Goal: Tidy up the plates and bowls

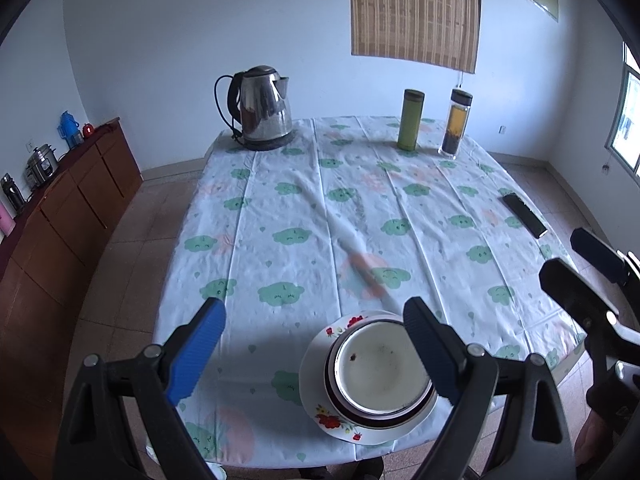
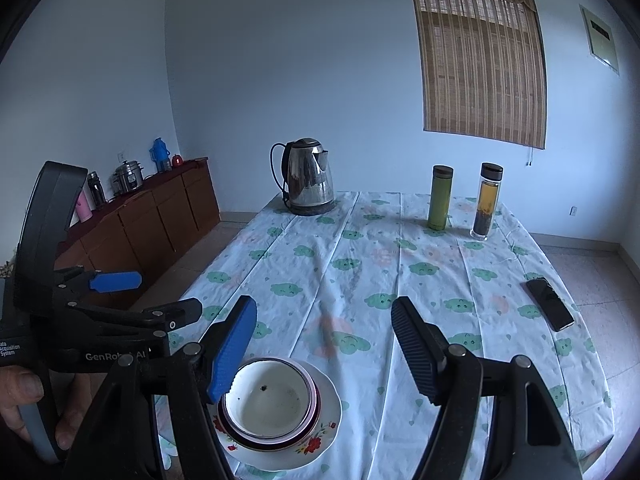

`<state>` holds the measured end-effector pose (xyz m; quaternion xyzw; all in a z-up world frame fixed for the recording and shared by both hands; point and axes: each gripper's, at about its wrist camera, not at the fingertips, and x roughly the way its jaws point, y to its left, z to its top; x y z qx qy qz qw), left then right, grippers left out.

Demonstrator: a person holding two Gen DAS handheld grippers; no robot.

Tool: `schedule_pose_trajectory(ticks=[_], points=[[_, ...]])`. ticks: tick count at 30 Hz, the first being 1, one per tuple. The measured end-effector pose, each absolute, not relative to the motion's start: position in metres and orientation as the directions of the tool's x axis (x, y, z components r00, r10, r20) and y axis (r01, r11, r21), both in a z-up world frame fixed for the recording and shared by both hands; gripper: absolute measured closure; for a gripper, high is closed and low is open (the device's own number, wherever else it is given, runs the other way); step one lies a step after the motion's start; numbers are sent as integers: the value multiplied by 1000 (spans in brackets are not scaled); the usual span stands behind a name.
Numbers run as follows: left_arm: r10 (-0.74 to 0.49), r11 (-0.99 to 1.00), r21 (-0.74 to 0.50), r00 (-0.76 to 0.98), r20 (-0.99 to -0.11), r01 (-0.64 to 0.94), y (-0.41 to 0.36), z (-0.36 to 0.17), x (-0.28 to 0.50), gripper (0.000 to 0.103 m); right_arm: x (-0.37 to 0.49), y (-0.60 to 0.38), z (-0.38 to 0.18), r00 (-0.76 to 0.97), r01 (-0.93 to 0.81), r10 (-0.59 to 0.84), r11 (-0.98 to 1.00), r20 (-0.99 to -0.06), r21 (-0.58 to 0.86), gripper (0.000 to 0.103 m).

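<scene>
A white bowl point(image 1: 380, 372) sits nested in a dark-rimmed bowl point(image 1: 400, 418) on a white floral plate point(image 1: 336, 420), near the table's front edge. My left gripper point(image 1: 316, 308) hovers above and behind the stack, open, with the bowls below its right finger. In the right wrist view the same bowl point(image 2: 268, 400) and plate point(image 2: 320, 440) lie under the left finger of my right gripper point(image 2: 324, 304), which is open and holds nothing. The left gripper point(image 2: 160, 296) shows there at left, held by a hand point(image 2: 24, 400). The right gripper point(image 1: 562, 254) appears at the right edge of the left wrist view.
On the cloud-print tablecloth point(image 1: 304, 208) stand a steel kettle point(image 1: 264, 108), a green flask point(image 1: 410, 120) and a glass tea bottle point(image 1: 456, 124) at the far end. A dark phone point(image 1: 524, 210) lies at right. A wooden sideboard point(image 1: 60, 216) lines the left wall.
</scene>
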<state>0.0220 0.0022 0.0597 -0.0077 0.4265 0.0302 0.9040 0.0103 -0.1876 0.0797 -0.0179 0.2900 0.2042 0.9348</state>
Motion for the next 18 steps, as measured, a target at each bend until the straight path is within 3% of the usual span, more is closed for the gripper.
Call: schedule_pose_trajectory(ticks=[18], points=[[62,998,39,624,-779,-49,-3,47,38,11,29,-187,65,715,-406,388,908,-581,106,31]])
